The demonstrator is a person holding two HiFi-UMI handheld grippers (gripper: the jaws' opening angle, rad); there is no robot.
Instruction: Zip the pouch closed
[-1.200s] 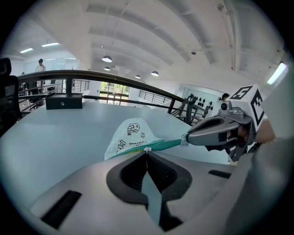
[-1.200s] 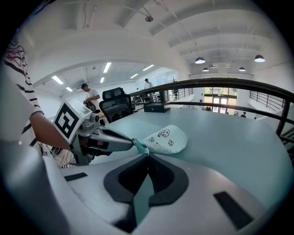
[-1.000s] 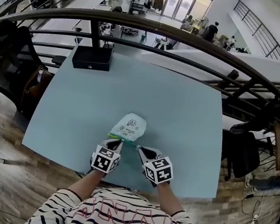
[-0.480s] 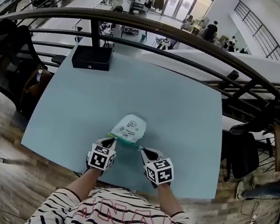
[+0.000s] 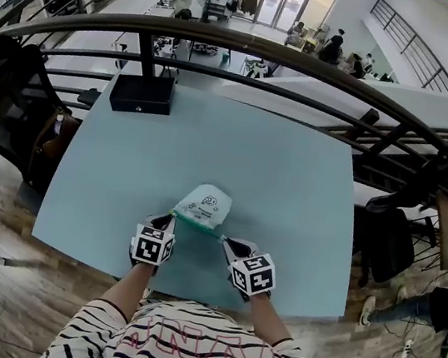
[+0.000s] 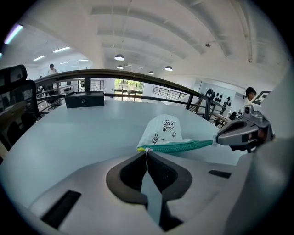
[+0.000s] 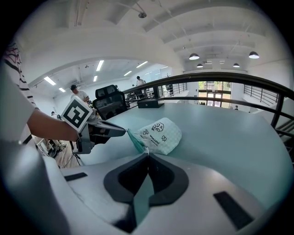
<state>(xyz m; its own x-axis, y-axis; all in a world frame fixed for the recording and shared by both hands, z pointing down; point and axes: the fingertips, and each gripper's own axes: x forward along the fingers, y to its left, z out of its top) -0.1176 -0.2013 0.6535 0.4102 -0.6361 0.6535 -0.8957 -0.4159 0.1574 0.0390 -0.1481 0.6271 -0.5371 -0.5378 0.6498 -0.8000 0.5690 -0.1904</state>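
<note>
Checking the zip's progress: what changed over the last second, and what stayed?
The left gripper moved left in the head view, away from the right gripper, stretching the green zipper of the white pouch out between them. Nothing was taken hold of or let go: both grippers stay shut on the zipper's ends. The right gripper, the pouch and the black box on the table kept their places.

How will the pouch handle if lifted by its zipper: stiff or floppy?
Probably floppy: the pouch looks like soft fabric, body slumped on the table. Likely light: pinches at both ends of the zipper hold that edge up.
</note>
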